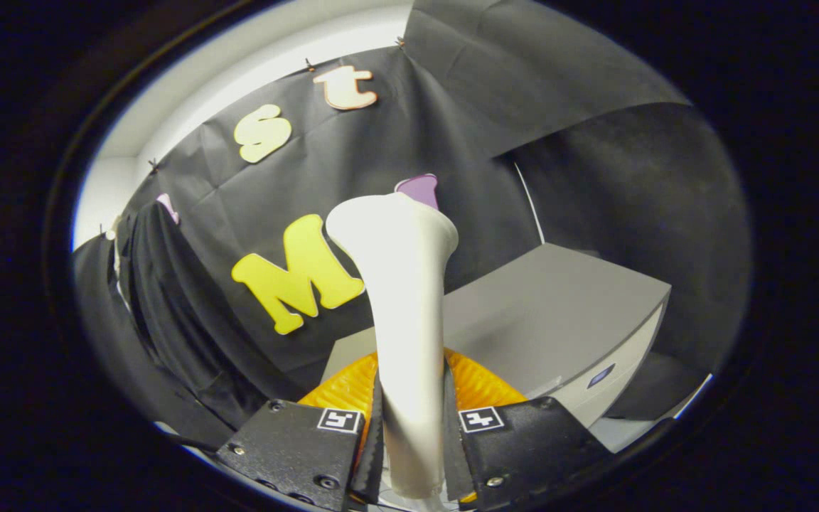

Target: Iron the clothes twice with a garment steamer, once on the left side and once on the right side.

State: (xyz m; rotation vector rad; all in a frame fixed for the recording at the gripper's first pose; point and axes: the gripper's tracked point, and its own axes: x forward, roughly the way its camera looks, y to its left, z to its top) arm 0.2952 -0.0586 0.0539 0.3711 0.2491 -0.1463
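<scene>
A white garment steamer (402,306) stands up between my fingers, its slim handle widening to a flared head at the top. My gripper (411,434) is shut on the handle, one finger pressing on each side. A dark garment (168,306) hangs off to the left of the steamer, against the booth wall, well apart from the steamer head. The head points up and slightly away from me, not touching the cloth.
A grey table (559,313) lies beyond the fingers to the right, with a white front panel (616,373). An orange ribbed piece (480,384) shows just behind the steamer handle, close above the fingers. Black cloth walls close the booth at the back and right.
</scene>
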